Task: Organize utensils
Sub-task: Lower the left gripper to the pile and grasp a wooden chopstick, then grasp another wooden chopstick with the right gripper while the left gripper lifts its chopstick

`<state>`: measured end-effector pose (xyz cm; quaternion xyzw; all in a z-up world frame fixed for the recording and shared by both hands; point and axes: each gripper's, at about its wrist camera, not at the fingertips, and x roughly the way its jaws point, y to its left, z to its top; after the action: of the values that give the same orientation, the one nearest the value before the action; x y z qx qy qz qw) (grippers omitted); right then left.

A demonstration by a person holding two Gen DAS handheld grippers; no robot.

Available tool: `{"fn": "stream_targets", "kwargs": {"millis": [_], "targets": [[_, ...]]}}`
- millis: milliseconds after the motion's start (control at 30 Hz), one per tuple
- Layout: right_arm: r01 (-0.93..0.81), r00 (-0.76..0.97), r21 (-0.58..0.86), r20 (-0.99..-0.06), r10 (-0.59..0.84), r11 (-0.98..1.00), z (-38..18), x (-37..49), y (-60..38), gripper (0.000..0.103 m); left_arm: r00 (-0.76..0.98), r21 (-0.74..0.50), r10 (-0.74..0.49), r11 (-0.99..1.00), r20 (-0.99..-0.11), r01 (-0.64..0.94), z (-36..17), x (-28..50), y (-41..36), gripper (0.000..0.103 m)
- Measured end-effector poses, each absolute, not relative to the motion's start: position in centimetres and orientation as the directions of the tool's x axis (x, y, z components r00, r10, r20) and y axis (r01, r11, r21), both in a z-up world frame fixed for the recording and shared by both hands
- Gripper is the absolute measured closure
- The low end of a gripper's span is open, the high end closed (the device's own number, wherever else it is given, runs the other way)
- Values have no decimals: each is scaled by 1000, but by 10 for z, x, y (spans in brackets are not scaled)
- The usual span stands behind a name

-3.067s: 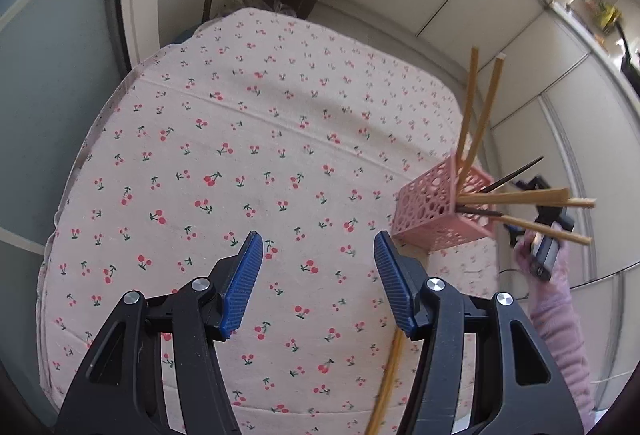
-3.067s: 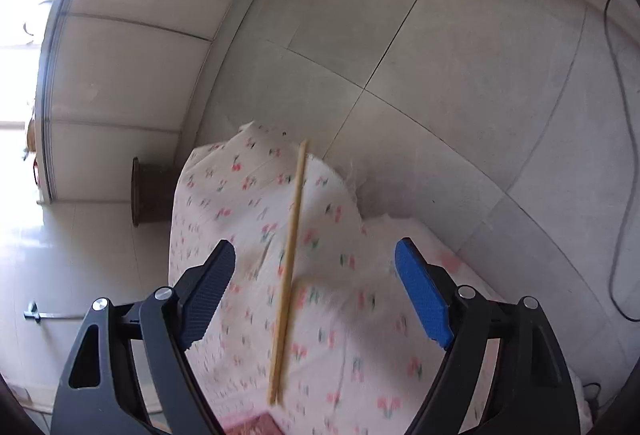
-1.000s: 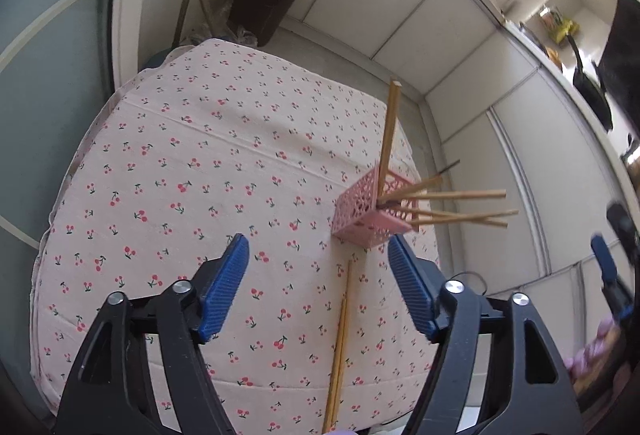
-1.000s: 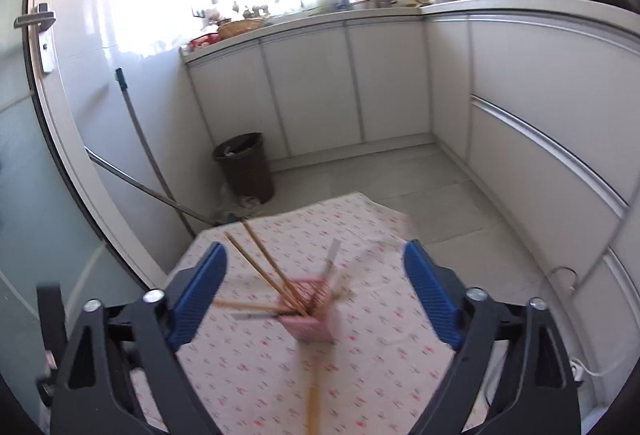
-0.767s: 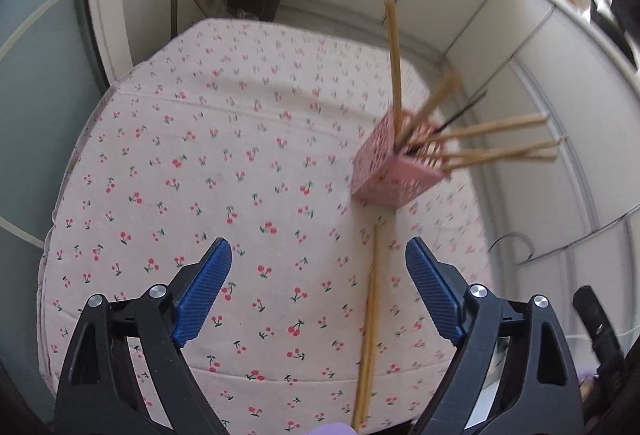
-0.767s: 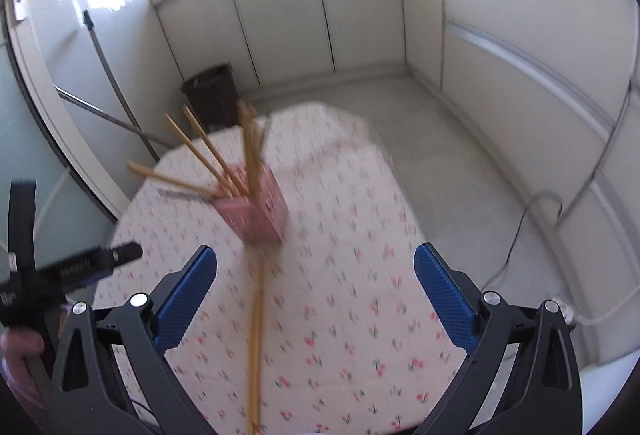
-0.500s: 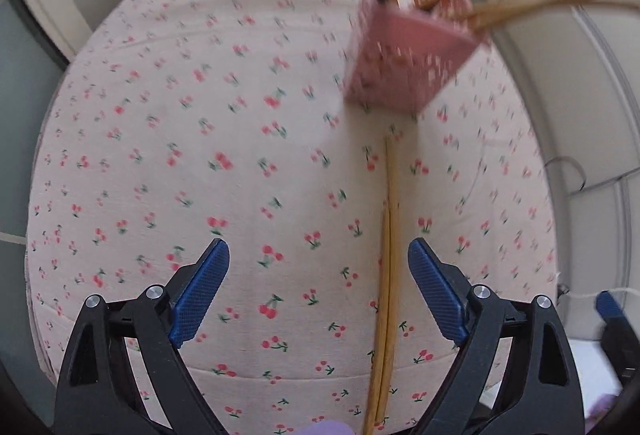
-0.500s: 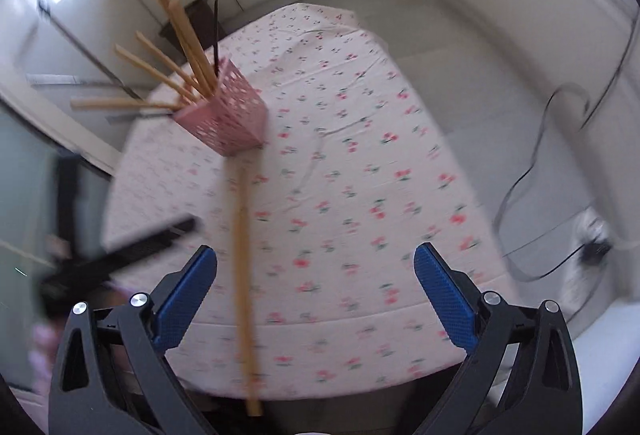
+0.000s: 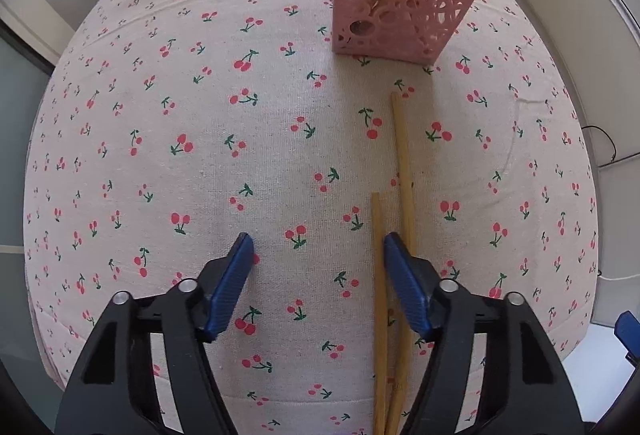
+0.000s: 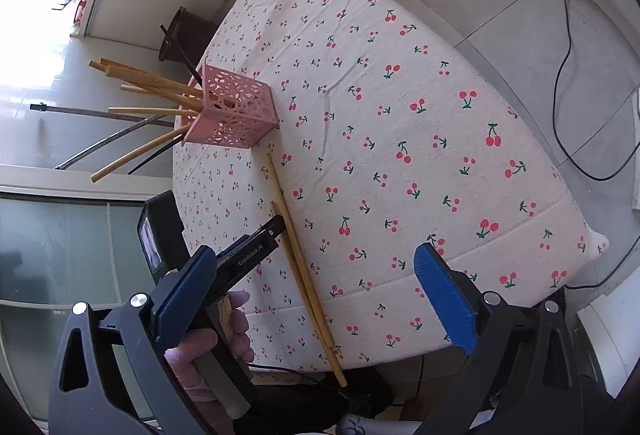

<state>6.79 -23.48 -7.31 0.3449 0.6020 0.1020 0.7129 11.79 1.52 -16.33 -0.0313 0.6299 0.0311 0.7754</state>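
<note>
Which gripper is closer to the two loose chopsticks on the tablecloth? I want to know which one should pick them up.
Left. The left gripper sits low over the tablecloth, one finger beside the chopsticks. The right gripper hangs back beyond the table edge, open.

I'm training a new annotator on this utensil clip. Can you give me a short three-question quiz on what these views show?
1. True or false: both loose chopsticks lie on the cherry-print tablecloth, outside the pink holder.
2. What is between the left gripper's jaws? A) one chopstick B) both chopsticks C) only cloth
3. In one word, are the right gripper's jaws open or shut?

Key: 1 true; 2 A, the shorter one, just inside the right-hand jaw, not pinched; 3 open.
</note>
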Motion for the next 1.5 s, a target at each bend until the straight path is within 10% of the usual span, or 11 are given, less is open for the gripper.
{"fn": "stream_targets", "kwargs": {"millis": [233, 367, 900, 1000, 1167, 1500], "targets": [[285, 235, 566, -824, 516, 774, -84, 72, -231, 7, 210, -21, -20, 1000, -977, -6, -161, 105, -1, 63], [302, 215, 526, -850, 481, 795, -94, 80, -223, 7, 211, -26, -34, 999, -977, 43, -161, 92, -7, 94], [132, 323, 155, -940, 105, 979, -135, 139, -71, 7, 391, -159, -81, 972, -917, -171, -87, 77, 113, 98], [107, 328, 50, -944, 12, 993, -150, 141, -53, 21, 410, -165, -82, 972, -909, -170, -78, 82, 108, 98], [-68, 379, 38, -924, 61, 997, -144, 135, -23, 93, 471, -175, -81, 972, -879, -158, -59, 80, 116, 98], [-66, 356, 329, -874, 330, 942, -98, 112, -93, 97, 603, -218, -120, 972, -788, -91, -27, 61, 122, 98]]}}
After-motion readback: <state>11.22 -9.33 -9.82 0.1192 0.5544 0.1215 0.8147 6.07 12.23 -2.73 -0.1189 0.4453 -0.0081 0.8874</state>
